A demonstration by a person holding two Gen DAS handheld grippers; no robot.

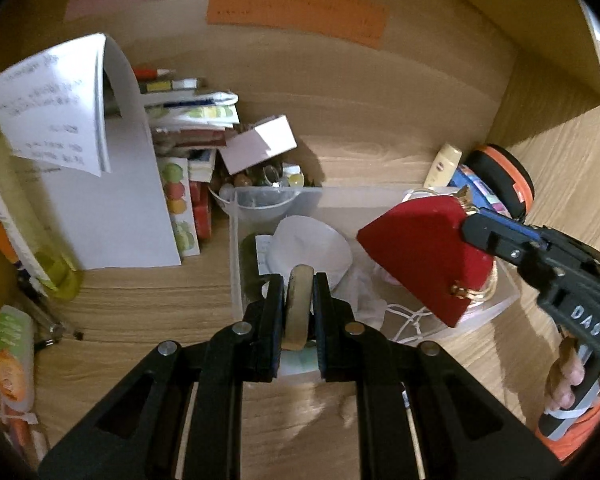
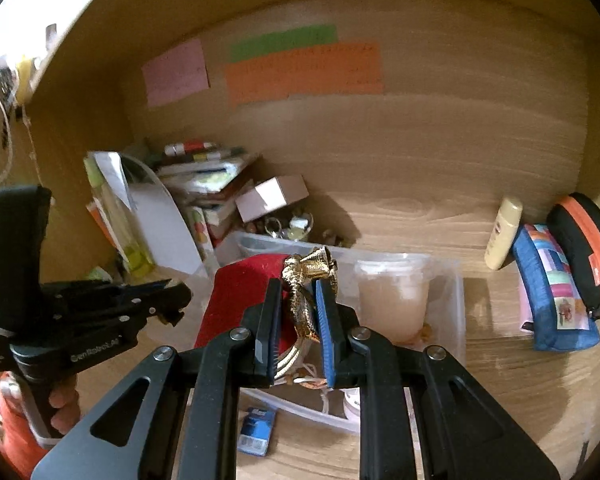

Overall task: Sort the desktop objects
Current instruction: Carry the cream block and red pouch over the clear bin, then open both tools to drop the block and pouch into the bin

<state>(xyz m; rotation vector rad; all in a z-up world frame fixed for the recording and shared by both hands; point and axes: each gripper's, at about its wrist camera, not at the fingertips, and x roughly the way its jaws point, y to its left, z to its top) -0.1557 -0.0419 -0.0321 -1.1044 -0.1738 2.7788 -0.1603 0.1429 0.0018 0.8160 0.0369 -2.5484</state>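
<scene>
My left gripper is shut on a beige tape roll, held upright above the near edge of a clear plastic bin. My right gripper is shut on the gold ribbon of a red heart-shaped box, held over the same bin. In the left wrist view the red box hangs over the bin's right half, with the right gripper at its top corner. The left gripper shows at the left of the right wrist view.
The bin holds a white cup, white cord and a clear tub. A stack of books and papers stands left, with a small cardboard box. A cream tube, blue pouch and orange-black case lie right.
</scene>
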